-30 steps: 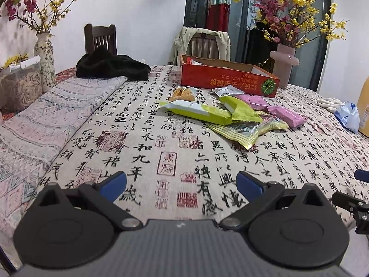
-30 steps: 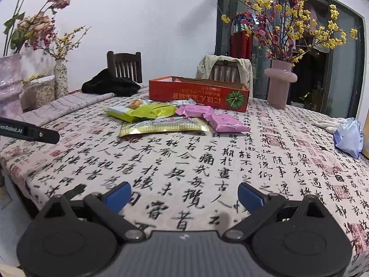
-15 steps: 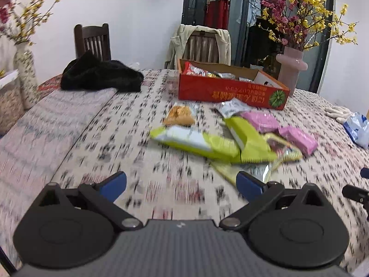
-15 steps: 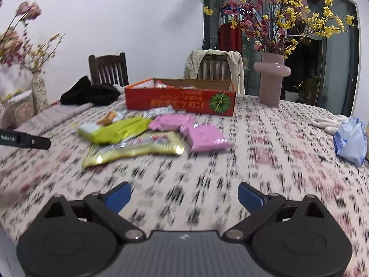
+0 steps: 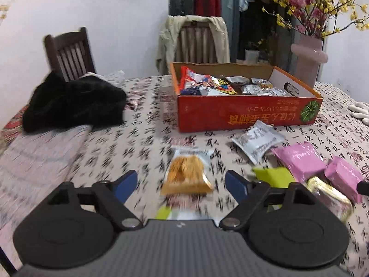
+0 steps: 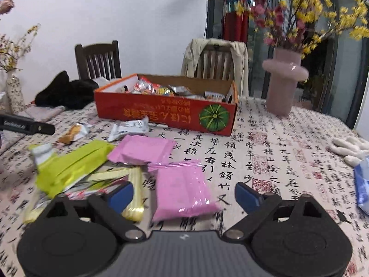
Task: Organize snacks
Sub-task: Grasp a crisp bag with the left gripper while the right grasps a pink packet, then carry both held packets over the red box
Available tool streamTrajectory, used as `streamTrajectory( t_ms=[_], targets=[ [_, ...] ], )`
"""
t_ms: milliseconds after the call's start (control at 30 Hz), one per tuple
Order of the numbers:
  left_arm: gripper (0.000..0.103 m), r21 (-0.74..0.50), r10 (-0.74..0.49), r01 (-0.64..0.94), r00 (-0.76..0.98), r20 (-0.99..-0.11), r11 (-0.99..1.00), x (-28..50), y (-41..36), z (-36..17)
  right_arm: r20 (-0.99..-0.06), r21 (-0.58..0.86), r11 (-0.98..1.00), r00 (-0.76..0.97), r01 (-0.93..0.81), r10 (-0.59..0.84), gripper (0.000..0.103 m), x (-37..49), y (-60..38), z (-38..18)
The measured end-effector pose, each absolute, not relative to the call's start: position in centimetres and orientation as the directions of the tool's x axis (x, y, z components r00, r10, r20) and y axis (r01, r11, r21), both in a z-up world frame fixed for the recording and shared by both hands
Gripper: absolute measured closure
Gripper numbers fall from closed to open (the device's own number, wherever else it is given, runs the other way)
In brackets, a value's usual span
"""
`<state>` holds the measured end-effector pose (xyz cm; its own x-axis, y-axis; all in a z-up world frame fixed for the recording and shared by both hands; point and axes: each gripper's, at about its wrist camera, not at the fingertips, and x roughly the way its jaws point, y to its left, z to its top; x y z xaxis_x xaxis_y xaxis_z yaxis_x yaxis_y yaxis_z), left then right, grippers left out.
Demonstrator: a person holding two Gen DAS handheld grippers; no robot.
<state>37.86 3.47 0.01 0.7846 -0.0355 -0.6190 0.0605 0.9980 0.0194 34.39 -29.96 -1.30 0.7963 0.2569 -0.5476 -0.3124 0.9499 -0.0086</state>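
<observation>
Closing in since a second ago: left gripper (image 5: 181, 182) spread over orange packet (image 5: 188, 173), right gripper (image 6: 184, 195) spread over pink packet (image 6: 184, 189); grasps next, likely

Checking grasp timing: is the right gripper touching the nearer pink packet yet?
Cannot tell. In the right wrist view the open right gripper frames the pink packet, but neither contact nor gap shows.

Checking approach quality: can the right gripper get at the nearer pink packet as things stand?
Probably yes. The right gripper is open, the pink packet lies flat between its fingers, nothing on top.
</observation>
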Motion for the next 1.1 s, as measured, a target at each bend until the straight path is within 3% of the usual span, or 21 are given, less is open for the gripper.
streamTrajectory(
  t_ms=[233, 267, 333, 367, 500, 800, 1100],
  targets=[
    [0.03, -0.019, -0.077, 0.088, 0.722, -0.688, 0.996, 42.7, 3.8, -1.8, -0.586, 0.051, 0.949, 0.76, -0.311, 0.281, 0.023, 38.2, -30.1, -3.0],
    [0.033, -0.026, -0.083, 0.09, 0.716, -0.694, 0.996, 43.1, 3.9, -2.1, -0.588, 0.066, 0.946, 0.754, -0.317, 0.294, 0.027, 38.5, -30.1, -3.2],
    [0.051, -0.033, -0.09, 0.093, 0.706, -0.702, 0.995, 43.7, 3.9, -2.5, -0.598, 0.092, 0.941, 0.738, -0.325, 0.313, 0.036, 38.9, -30.1, -3.5],
    [0.052, -0.04, -0.097, 0.097, 0.701, -0.707, 0.995, 43.8, 3.9, -2.7, -0.6, 0.104, 0.939, 0.732, -0.329, 0.323, 0.041, 39.1, -30.1, -3.6],
    [0.061, -0.022, -0.084, 0.096, 0.709, -0.7, 0.995, 43.8, 3.8, -2.8, -0.598, 0.111, 0.939, 0.732, -0.326, 0.326, 0.042, 39.4, -29.8, -3.9],
    [0.062, -0.016, -0.043, 0.043, 0.763, -0.645, 0.999, 40.1, 4.3, -0.1, -0.596, 0.133, 0.945, 0.738, -0.299, 0.317, 0.043, 37.7, -30.6, -3.7],
    [0.062, -0.07, -0.066, 0.032, 0.825, -0.561, 0.997, 31.0, 4.0, 3.1, -0.549, 0.169, 0.947, 0.772, -0.272, 0.32, 0.043, 32.3, -32.3, -2.3]
  ],
)
